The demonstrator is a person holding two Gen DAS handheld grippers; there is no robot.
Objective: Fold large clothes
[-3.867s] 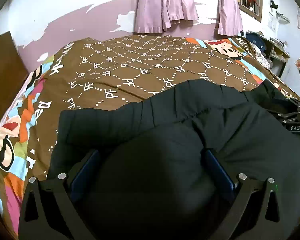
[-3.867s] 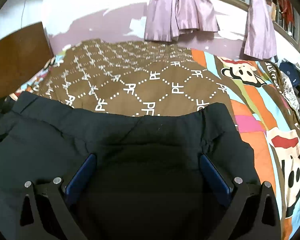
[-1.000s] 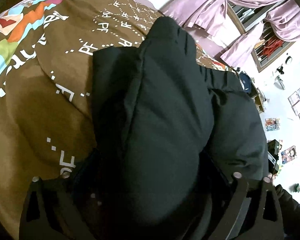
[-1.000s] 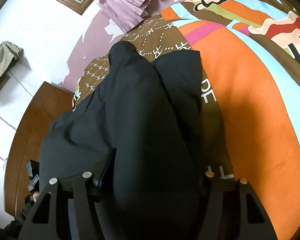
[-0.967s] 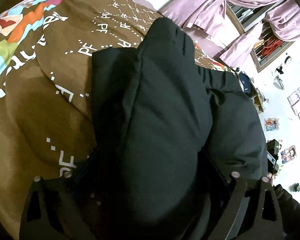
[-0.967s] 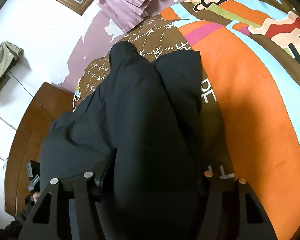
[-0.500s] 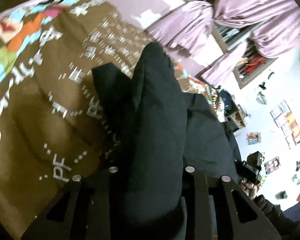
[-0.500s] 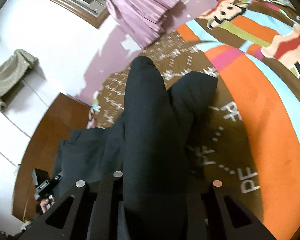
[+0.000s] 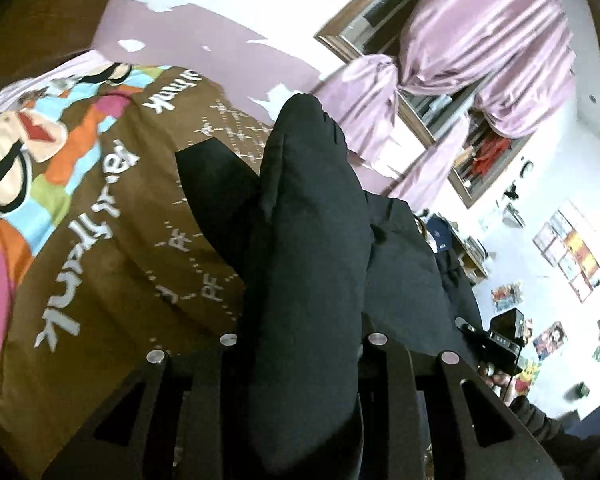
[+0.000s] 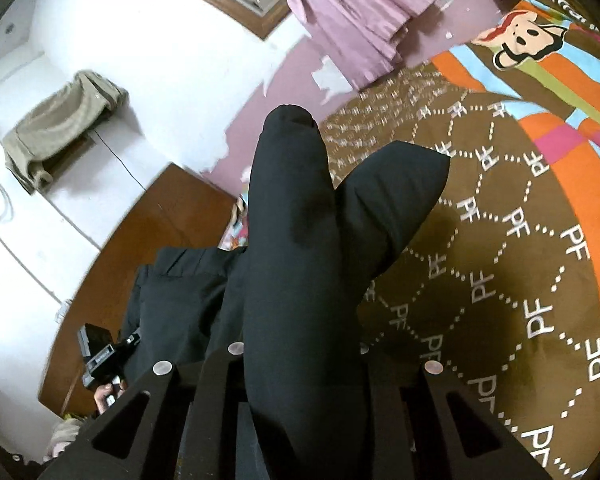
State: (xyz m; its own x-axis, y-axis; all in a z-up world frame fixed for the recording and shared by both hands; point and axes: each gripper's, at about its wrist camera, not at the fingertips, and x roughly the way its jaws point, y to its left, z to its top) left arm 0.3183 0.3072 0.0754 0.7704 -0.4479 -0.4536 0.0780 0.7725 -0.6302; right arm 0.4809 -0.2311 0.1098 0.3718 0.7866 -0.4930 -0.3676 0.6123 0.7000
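Observation:
A bulky black padded garment (image 9: 308, 240) rises off the bed in a thick ridge. My left gripper (image 9: 300, 344) is shut on one bunched edge of it, the cloth swelling out between the jaws. My right gripper (image 10: 300, 356) is shut on the opposite edge of the same black garment (image 10: 296, 240), and a loose flap (image 10: 396, 196) hangs to the right. The fingertips are buried in the fabric in both views. The rest of the garment sags between the two grippers.
A brown quilt (image 9: 112, 240) with white "PF" print and cartoon patches covers the bed (image 10: 520, 264). Pink curtains (image 9: 480, 48) hang at the window. A wooden headboard (image 10: 148, 232) stands beside the bed. The other gripper and a hand (image 10: 104, 364) show at the edge.
Both grippers closed from wide apart onto the garment's edges and lifted it off the quilt. The views tilted up, showing more wall and curtain.

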